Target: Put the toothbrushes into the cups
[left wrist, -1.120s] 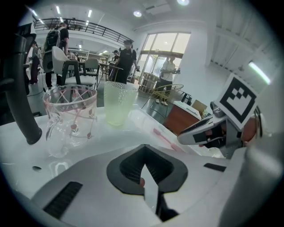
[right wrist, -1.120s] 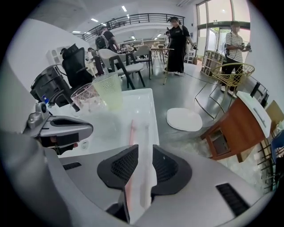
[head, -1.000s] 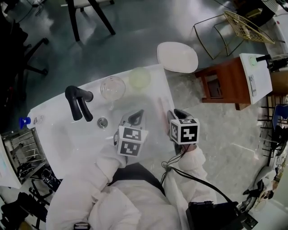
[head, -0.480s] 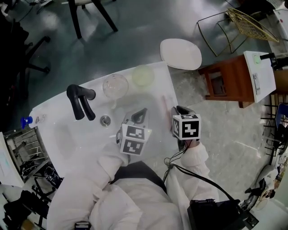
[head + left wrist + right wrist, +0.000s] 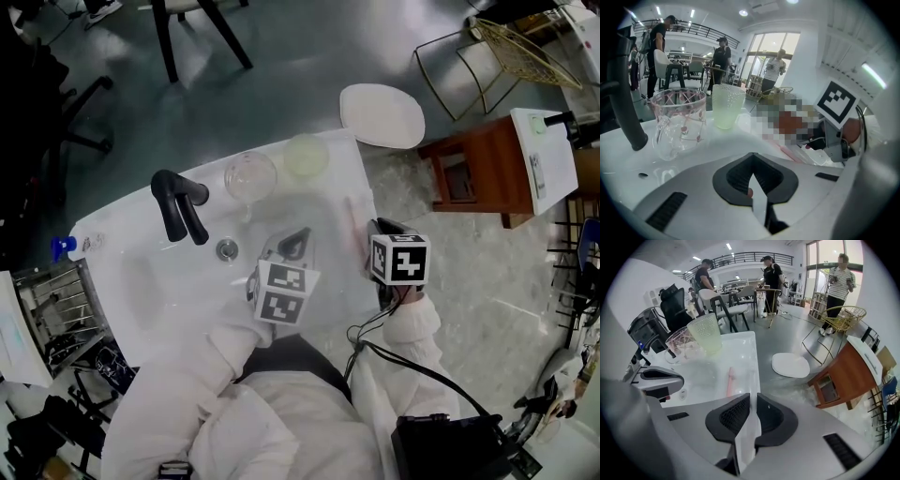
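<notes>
my left gripper [image 5: 752,177] and right gripper [image 5: 750,401] were closed, empty. the right gripper view showed the pink toothbrush [image 5: 730,382] just ahead; the head view barely did.

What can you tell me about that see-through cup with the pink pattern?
The see-through cup looks like clear glass or plastic, patterned with thin pink lines and small pink dots. It stands upright and empty on the white counter, between the black tap and a pale green cup, close beside the latter. Nothing grips it.
</notes>
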Tool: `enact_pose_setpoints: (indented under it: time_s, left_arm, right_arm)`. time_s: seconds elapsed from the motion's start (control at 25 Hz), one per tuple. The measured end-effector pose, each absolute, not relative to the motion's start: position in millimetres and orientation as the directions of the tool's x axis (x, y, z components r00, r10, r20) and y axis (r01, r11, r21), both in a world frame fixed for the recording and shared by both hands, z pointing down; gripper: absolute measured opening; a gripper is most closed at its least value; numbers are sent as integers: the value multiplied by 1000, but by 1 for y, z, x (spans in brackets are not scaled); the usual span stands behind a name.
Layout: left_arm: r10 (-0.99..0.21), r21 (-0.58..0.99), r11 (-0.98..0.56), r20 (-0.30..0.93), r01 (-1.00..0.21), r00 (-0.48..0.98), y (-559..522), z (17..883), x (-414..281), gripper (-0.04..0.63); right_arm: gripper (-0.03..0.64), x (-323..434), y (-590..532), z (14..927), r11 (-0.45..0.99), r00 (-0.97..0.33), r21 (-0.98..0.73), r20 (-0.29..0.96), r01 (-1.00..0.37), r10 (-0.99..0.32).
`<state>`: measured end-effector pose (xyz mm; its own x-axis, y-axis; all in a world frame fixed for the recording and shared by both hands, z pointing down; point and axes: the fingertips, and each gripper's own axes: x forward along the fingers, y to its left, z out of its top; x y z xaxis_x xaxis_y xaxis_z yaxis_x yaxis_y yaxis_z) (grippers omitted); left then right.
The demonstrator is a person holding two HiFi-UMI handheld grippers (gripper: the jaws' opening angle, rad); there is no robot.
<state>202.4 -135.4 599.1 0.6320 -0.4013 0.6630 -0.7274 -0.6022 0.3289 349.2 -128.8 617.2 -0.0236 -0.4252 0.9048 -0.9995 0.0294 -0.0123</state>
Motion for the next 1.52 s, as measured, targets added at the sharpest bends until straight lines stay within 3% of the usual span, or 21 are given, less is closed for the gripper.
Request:
enact_pose_setpoints:
  time_s: [0.32, 0.6, 1.52]
  left_arm:
    - [-420, 320, -606, 648, -728, 635, -130, 590, 197, -2]
    - [-452, 309, -602, 628, -736, 633, -119, 574, 189, -2]
    - [-697, 190, -364, 593, -912, 402, -93, 527, 30, -2]
  right_arm:
    - [55, 356, -119, 583, -29, -9, -27, 866, -999, -499]
    - [55, 328, -113, 549, 9, -55, -60, 817, -998, -574]
    - [55, 171, -116, 511, 279, -330, -191, 705, -941, -628]
